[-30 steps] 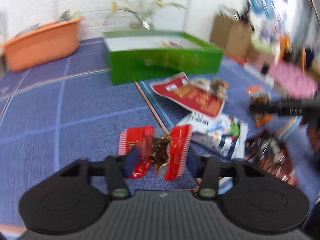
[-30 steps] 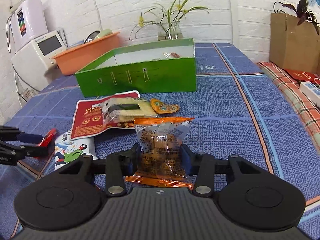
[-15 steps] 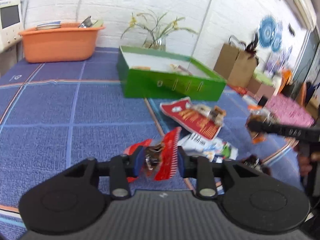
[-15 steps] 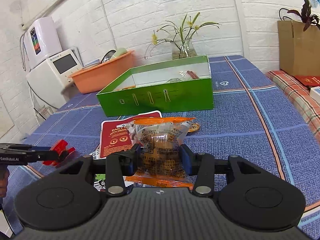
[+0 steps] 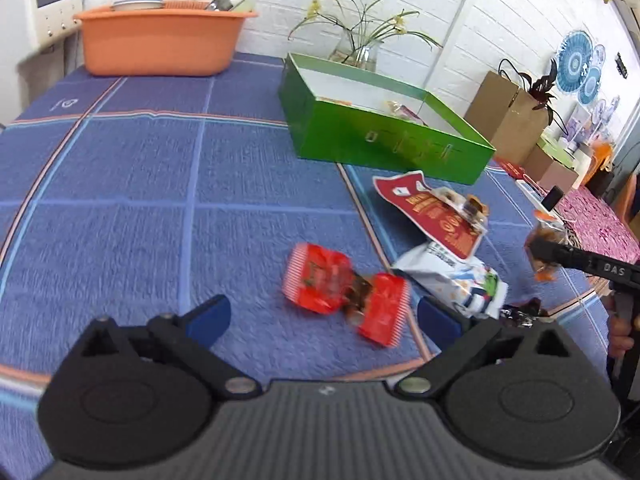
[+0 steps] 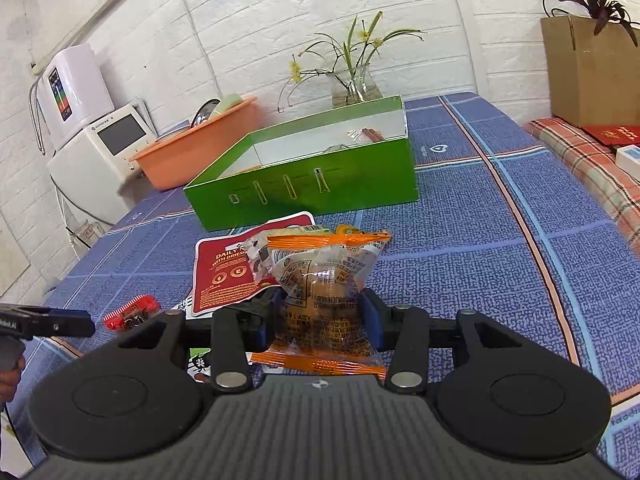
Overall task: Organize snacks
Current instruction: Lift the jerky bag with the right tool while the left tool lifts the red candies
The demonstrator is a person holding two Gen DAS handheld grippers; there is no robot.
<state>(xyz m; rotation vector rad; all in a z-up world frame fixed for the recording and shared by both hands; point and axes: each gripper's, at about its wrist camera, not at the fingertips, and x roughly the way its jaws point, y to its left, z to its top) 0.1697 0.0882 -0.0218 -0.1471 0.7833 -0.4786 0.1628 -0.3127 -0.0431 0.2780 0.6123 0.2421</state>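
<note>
Released since the previous half second, the red snack packet (image 5: pixel 345 295) no longer sits between the left gripper's (image 5: pixel 322 316) fingers; it now lies on the blue tablecloth (image 5: pixel 132 208) just ahead of them, blurred, so whether it has fully settled cannot be told. The left jaws stand wide apart and grasp nothing.

The right gripper (image 6: pixel 320 322) is clamped on the orange-edged snack bag (image 6: pixel 326 280), pads pressing both flanks, and holds it off the cloth.

Beyond the dropped packet lie further snacks: a white printed pouch (image 5: pixel 456 280) to its right, partly overlapped by a red flat pouch (image 5: pixel 432 212), on which a small clear-wrapped snack (image 5: pixel 466 206) rests.

Farther back stands the green box (image 5: pixel 384 142), open-topped, with a few items already visible inside. Behind it are a glass vase of flowers (image 5: pixel 360 50) and an orange basin (image 5: pixel 160 38).

Judged hazards:
- The red packet lies outside the box and must be regrasped. Its crinkled film may slip or be pinched only at one end.
- The right gripper's bag is slick and bulging; slackening the grip early would drop it short of the box.
- The near wall of the box could snag the hanging lower edge of the bag if it is carried too low.
</note>
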